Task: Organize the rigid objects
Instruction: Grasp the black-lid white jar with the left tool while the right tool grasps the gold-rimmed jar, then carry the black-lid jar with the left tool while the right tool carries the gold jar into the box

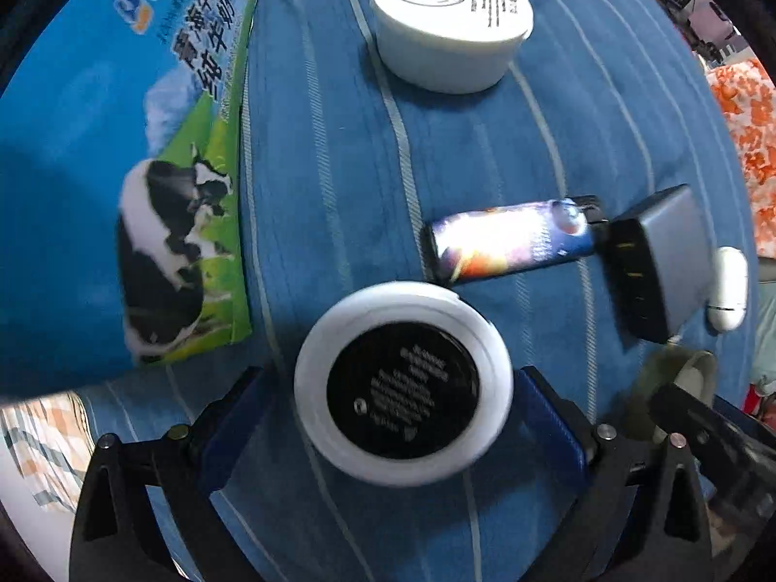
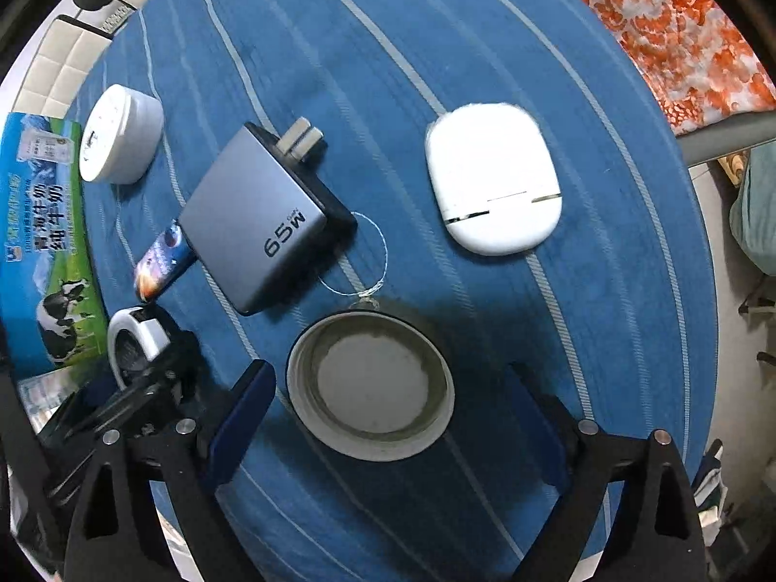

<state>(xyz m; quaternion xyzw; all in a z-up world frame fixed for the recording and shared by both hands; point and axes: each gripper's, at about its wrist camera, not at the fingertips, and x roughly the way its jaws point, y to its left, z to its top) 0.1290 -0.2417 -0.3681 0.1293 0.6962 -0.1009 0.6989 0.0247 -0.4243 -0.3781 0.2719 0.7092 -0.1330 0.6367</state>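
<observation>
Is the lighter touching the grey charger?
Touching. In the right wrist view the lighter's end meets the charger's edge with no blue cloth between.

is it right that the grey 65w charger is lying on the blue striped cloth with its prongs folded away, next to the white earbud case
Not quite. The grey charger does lie on the blue striped cloth beside the white earbud case, but its prongs stick out rather than being folded away, as the right wrist view shows.
</observation>
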